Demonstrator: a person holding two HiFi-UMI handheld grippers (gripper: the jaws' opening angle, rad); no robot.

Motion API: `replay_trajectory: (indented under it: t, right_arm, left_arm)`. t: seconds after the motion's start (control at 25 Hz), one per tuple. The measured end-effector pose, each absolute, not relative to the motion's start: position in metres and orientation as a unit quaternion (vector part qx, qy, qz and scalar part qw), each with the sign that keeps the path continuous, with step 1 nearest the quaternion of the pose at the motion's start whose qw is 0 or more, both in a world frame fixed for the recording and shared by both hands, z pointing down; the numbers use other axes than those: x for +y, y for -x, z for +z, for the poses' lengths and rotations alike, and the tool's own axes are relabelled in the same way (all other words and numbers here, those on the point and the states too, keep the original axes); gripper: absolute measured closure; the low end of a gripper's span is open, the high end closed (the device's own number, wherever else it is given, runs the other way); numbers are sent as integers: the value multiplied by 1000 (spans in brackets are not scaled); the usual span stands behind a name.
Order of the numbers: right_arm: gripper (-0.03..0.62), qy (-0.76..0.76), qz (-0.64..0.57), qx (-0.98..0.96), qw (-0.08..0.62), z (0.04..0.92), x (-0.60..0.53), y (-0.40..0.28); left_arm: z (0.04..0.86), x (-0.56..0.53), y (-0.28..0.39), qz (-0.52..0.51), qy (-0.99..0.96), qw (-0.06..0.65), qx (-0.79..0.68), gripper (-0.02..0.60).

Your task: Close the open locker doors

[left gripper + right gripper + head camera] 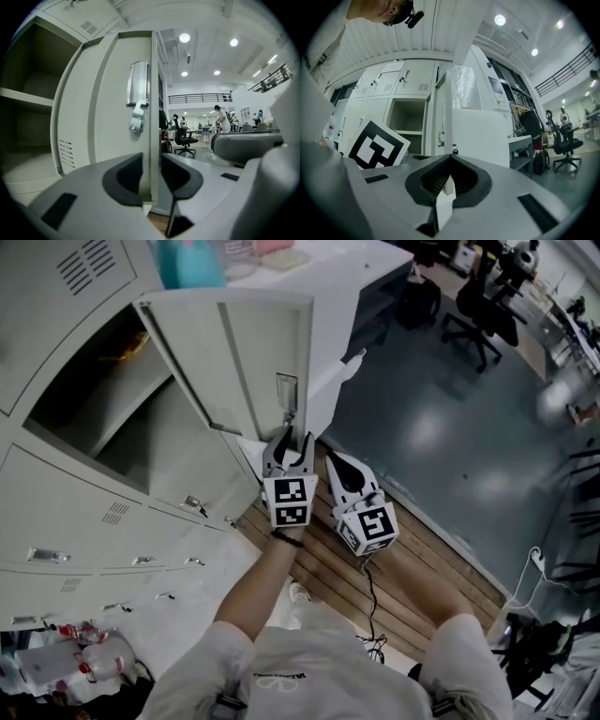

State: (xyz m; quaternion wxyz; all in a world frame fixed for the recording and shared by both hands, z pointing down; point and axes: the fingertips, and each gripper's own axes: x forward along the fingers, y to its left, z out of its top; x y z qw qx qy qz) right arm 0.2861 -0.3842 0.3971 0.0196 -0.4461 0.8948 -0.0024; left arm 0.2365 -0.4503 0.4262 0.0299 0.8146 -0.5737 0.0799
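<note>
At nine o'clock in the head view one compartment [103, 404] gapes open. Its depth is dark, and a yellowish shape at the back is too dim to name. A single shelf [141, 390] crosses it. At seven o'clock a cluster of bottles [80, 657] is blurred and cut by the frame edge, so they cannot be counted. At twelve o'clock a blue thing [190, 263] on the locker top is cropped by the upper edge.

One locker door [234, 357] stands swung out, at eleven o'clock from the picture's centre, with one latch handle [287, 390] near its free edge. The left gripper [291, 439] sits at six o'clock of that handle and covers the door's lower corner. Its jaws are apart with the door's free edge between them. The left gripper view [151, 174] shows the left pad close against the door [112, 93] and a slim gap at the right pad, so nothing is clamped. The hand behind its marker cube [290, 502] is hidden, and only the forearm shows.

The right gripper [330, 456] lies just beside it at three o'clock, with its jaws pressed together on nothing. In its own view [449, 180] the tips meet, and the door [440, 124] rises at twelve o'clock. Whether the tips touch the locker cannot be told. One office chair [483, 320] stands at two o'clock.
</note>
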Motion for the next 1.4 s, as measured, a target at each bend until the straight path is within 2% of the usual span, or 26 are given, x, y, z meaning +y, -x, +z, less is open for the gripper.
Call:
replay_trajectory:
  t: [0.04,0.08,0.44,0.64,0.96,1.4]
  right_arm:
    - [583,447,-2,894,20,397,-383,-288]
    - [583,448,0,894,20,396,-382,-291]
    - [583,382,21,921,72,350,-360,-277]
    - [531,286,22,953,96,317,-336,-227]
    - [436,145,24,986,80,299,-306,-131]
    - [451,39,35,996,72,293,-281,-46]
  left_arm:
    - [426,-451,-238,80,-814,28,-574,514]
    - [426,-451,-238,79,-814,27,-574,532]
    - [423,-395,-220,50,-839,22,-542,532]
    - [423,-343,-182,47,-853,19,-519,522]
    - [421,-304,-122,53,-862,9,-503,512]
    - [422,-276,-49,37,-850,-3,-526,504]
